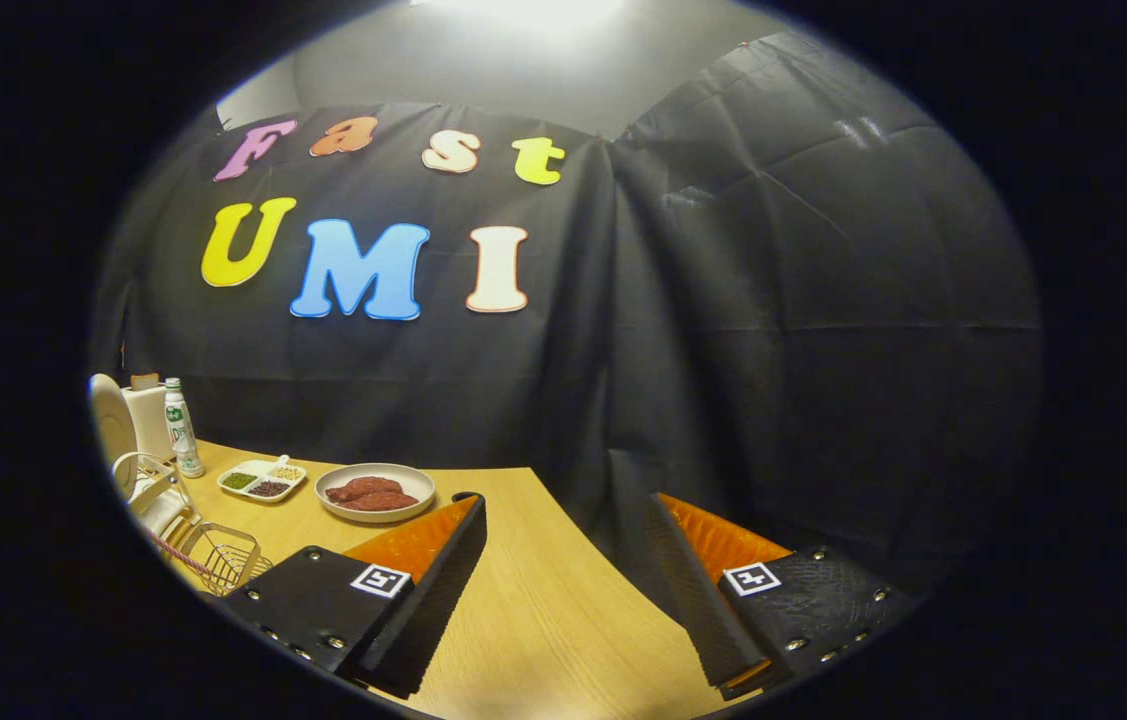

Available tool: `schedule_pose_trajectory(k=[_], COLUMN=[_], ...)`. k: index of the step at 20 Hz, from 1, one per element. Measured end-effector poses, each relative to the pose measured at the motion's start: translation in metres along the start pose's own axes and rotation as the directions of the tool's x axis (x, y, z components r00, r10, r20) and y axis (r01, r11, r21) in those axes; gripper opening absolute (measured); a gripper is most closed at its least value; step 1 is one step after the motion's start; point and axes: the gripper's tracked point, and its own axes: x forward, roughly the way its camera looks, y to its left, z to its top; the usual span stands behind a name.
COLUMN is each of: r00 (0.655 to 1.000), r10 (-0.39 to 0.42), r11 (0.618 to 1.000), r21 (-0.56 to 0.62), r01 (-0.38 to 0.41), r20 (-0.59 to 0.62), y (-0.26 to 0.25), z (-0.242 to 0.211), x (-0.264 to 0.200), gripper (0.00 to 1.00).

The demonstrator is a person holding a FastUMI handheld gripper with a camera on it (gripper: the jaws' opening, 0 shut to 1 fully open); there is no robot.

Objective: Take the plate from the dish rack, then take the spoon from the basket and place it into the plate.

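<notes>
Hand-held gripper (563, 590) hangs wide open and empty-fingered above the wooden table (543, 620).

Table (543, 610) — pale wood-grain top, smooth, satin sheen. Booth wall (773, 330) — black cloth, matt, creased. Dish rack (163, 500) and basket (223, 555) — thin metal wire, the rack pale-coated. Plate (110, 425) in the rack — white, glossy. Bowl (375, 492) of meat — smooth, pale glazed look. Bottle (183, 430) — clear plastic, shiny. Gripper (563, 590), fingers apart — ribbed, matt inner faces.
</notes>
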Motion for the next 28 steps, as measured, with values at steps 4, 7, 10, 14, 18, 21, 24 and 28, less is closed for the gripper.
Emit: schedule_pose_trajectory(k=[4,7,10,14,18,21,24,28], r00=[0.997,0.996,0.996,0.997,0.989,0.977,0.961,0.952], r10=[-0.066,-0.075,-0.047,0.035,0.123,0.199,0.265,0.284], r11=[0.998,0.997,0.999,0.999,0.992,0.980,0.964,0.959], r21=[-0.006,-0.015,-0.013,0.011,0.012,0.014,0.038,0.055], r01=[0.066,0.075,0.046,-0.034,-0.122,-0.198,-0.263,-0.280], r20=[-0.034,-0.056,-0.070,-0.075,-0.079,-0.079,-0.077,-0.115], y=[0.004,0.029,0.071,0.147,0.227,0.289,0.344,0.394], z=[0.025,0.043,0.062,0.087,0.102,0.112,0.119,0.111], x=[-0.039,-0.064,-0.085,-0.110,-0.129,-0.148,-0.163,-0.172], gripper=[0.98,0.98,0.98,0.98,0.98,0.98,0.98,0.98])
